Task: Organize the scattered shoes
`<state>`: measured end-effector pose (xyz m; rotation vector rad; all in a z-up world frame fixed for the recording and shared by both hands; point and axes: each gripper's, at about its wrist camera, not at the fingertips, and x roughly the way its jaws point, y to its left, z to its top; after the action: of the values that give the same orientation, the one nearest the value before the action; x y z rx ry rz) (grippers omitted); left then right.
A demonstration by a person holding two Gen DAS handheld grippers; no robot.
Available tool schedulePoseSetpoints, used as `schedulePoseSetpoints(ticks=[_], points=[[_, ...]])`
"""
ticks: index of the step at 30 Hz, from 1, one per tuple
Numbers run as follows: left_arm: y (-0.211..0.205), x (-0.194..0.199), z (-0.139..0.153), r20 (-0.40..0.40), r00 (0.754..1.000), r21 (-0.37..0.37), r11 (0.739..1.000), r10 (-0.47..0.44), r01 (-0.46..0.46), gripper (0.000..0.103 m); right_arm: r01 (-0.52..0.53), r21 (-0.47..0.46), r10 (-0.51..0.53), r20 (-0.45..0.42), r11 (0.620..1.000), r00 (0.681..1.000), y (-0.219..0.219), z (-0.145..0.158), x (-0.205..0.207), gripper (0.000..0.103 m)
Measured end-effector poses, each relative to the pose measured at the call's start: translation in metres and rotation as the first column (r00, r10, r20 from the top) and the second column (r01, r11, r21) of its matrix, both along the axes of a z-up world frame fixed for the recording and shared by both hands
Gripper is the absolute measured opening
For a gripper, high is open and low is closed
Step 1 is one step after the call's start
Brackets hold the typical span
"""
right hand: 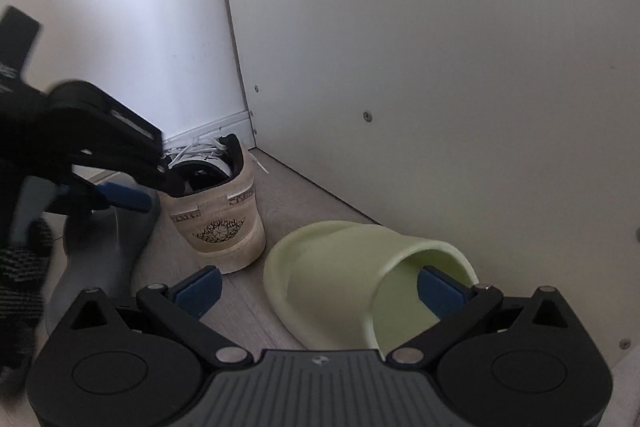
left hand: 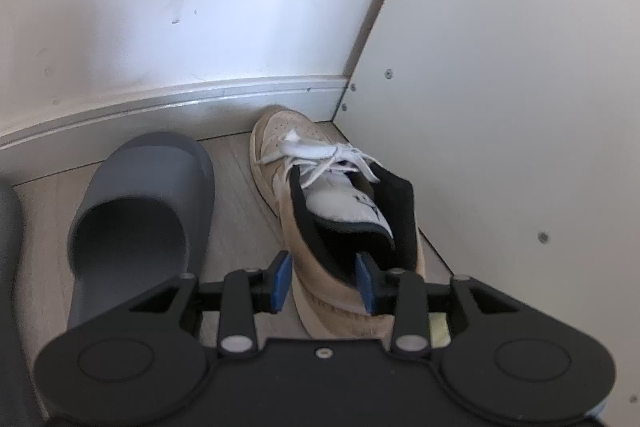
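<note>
Tan sneaker [left hand: 320, 195], grey slide [left hand: 140, 211], green slide [right hand: 360, 275]

On the heel of the tan sneaker [right hand: 218, 227] you can see a dark winged emblem, but you cannot read any words in it. Just above it, 2 small strips of lettering sit on the heel band, 1 to the left and 1 to the right; both are too blurred for you to make out. A small dark mark shows on the sneaker's white tongue [left hand: 352, 205], also unreadable. You will find no other text.

Left gripper [left hand: 323, 281] spread partway — right gripper [right hand: 318, 289] gapes wide.
</note>
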<state>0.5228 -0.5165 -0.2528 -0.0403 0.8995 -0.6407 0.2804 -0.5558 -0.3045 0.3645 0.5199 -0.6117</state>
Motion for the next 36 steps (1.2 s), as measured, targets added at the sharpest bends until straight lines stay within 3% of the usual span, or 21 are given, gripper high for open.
schedulePoseSetpoints(ticks=[8,10,12,17,23,29,36], points=[[-0.020,0.026,-0.020,-0.053,0.998,0.056,0.998,0.023,-0.020,0.036,-0.015,0.012,0.015,-0.007,1.000,1.000,-0.001,-0.002,0.000,0.103],[-0.029,0.037,-0.032,-0.095,0.994,0.076,0.996,0.049,-0.042,0.026,-0.019,0.020,0.019,-0.002,1.000,1.000,0.000,-0.002,0.000,0.103],[-0.033,0.029,-0.033,-0.066,0.996,0.108,0.993,0.065,-0.058,0.021,-0.023,0.018,0.023,-0.002,1.000,1.000,0.000,-0.002,0.000,0.103],[-0.013,0.007,-0.034,-0.090,0.993,0.103,0.992,0.076,-0.067,0.018,-0.016,-0.008,0.016,0.002,1.000,1.000,0.003,0.006,-0.008,0.103],[0.040,-0.053,-0.031,-0.119,0.991,0.133,0.990,0.060,-0.044,0.018,0.033,-0.047,-0.030,0.062,0.998,0.998,-0.003,0.031,-0.026,0.103],[0.121,-0.134,-0.028,-0.197,0.976,0.157,0.986,0.095,-0.065,0.017,0.061,-0.106,-0.049,0.118,0.992,0.992,0.003,0.061,-0.044,0.103],[0.246,-0.234,-0.025,-0.261,0.948,0.208,0.969,0.183,-0.130,0.018,-0.045,-0.184,0.077,0.170,0.982,0.983,0.048,0.096,-0.047,0.103]])
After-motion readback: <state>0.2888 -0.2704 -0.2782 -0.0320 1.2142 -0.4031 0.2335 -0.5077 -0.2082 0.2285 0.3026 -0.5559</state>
